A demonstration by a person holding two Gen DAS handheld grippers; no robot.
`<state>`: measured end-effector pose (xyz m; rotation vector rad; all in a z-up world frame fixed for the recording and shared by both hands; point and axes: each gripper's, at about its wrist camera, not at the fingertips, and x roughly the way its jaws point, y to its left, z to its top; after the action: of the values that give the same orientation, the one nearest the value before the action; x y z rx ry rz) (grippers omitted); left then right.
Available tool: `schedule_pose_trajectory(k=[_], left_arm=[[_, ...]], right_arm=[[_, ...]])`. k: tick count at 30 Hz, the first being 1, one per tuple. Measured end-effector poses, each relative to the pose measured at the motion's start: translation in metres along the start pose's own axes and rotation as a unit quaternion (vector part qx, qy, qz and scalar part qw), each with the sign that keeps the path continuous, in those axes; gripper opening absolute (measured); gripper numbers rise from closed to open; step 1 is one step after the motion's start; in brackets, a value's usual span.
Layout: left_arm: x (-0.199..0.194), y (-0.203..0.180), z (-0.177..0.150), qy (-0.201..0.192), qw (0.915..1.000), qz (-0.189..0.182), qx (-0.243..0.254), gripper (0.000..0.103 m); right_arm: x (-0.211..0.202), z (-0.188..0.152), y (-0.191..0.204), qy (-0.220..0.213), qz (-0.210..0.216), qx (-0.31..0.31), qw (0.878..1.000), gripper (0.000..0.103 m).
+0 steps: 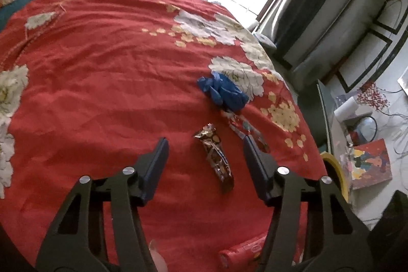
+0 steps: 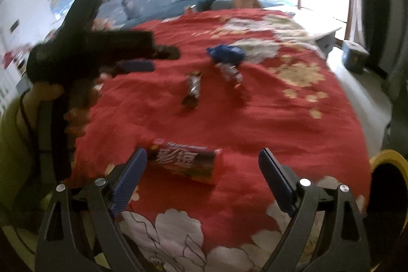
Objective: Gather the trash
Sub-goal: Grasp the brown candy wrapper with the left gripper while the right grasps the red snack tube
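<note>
Reaching over the red flowered cloth (image 1: 102, 83), the left gripper (image 1: 206, 143) has its jaws apart with the brown foil wrapper (image 1: 215, 157) lying between them on the cloth, untouched by either pad. The right gripper (image 2: 202, 157) also stands with jaws wide apart, the red snack packet (image 2: 186, 163) just ahead of them, close to the left pad and off centre. Further out lie a crumpled blue glove (image 1: 223, 91) and a second small wrapper (image 1: 241, 128), whose near end is hidden behind the left gripper's right finger. A yellow-rimmed bin (image 2: 387, 165) sits off the cloth's edge.

Risks, as I judge them: the flat foil wrapper may slip out or the pads may pinch cloth instead and drag it, shifting the other trash. The off-centre packet could be nudged aside by the near pad. The right view is blurred, so alignment there is uncertain
</note>
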<state>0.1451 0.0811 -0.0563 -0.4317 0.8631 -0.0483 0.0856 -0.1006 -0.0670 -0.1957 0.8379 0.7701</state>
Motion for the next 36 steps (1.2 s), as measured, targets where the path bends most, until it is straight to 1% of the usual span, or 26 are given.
schedule_pose_trajectory(k=[2, 3, 8, 10, 12, 15, 18, 21, 22, 23, 27, 31, 34, 36], left_arm=[[0.003, 0.001, 0.000, 0.006, 1.0000, -0.005, -0.001, 0.051], [0.005, 0.001, -0.001, 0.009, 0.9999, -0.006, 0.000, 0.047], [0.018, 0.002, -0.004, 0.030, 0.9995, -0.012, 0.001, 0.045], [0.025, 0.003, -0.005, 0.040, 0.9991, -0.014, 0.001, 0.040], [0.030, 0.004, -0.006, 0.047, 0.9988, -0.018, -0.002, 0.039], [0.039, 0.005, -0.007, 0.055, 0.9982, -0.021, -0.006, 0.039], [0.046, 0.005, -0.007, 0.064, 0.9977, -0.023, -0.010, 0.032], [0.051, 0.002, -0.007, 0.068, 0.9974, -0.024, -0.007, 0.031], [0.052, 0.001, -0.007, 0.068, 0.9974, -0.024, -0.005, 0.029], [0.054, 0.001, -0.007, 0.069, 0.9973, -0.023, -0.004, 0.028], [0.058, 0.000, -0.007, 0.070, 0.9973, -0.019, -0.003, 0.022], [0.058, 0.003, -0.008, 0.069, 0.9974, -0.020, -0.006, 0.019], [0.056, 0.003, -0.009, 0.068, 0.9976, -0.015, -0.003, 0.018], [0.056, 0.002, -0.009, 0.067, 0.9977, -0.011, -0.001, 0.017]], right_arm=[[0.009, 0.000, 0.004, 0.007, 0.005, -0.018, 1.000, 0.087], [0.015, 0.001, 0.006, 0.011, 0.008, -0.026, 1.000, 0.087], [0.038, 0.006, 0.003, 0.029, 0.026, -0.030, 0.999, 0.087], [0.046, 0.010, 0.002, 0.033, 0.031, -0.034, 0.998, 0.087], [0.053, 0.013, 0.001, 0.035, 0.041, -0.036, 0.998, 0.087], [0.059, 0.016, 0.001, 0.036, 0.045, -0.040, 0.998, 0.086], [0.062, 0.014, 0.004, 0.036, 0.043, -0.048, 0.997, 0.078], [0.062, 0.010, 0.007, 0.034, 0.022, -0.064, 0.997, 0.066], [0.061, 0.008, 0.007, 0.033, 0.019, -0.067, 0.997, 0.062], [0.059, 0.007, 0.006, 0.032, 0.018, -0.066, 0.997, 0.061], [0.054, 0.003, 0.003, 0.030, 0.014, -0.055, 0.998, 0.052], [0.048, 0.000, -0.003, 0.027, 0.011, -0.035, 0.999, 0.039], [0.043, -0.002, -0.010, 0.023, 0.010, -0.013, 1.000, 0.033], [0.039, -0.004, -0.013, 0.021, 0.009, -0.005, 1.000, 0.030]])
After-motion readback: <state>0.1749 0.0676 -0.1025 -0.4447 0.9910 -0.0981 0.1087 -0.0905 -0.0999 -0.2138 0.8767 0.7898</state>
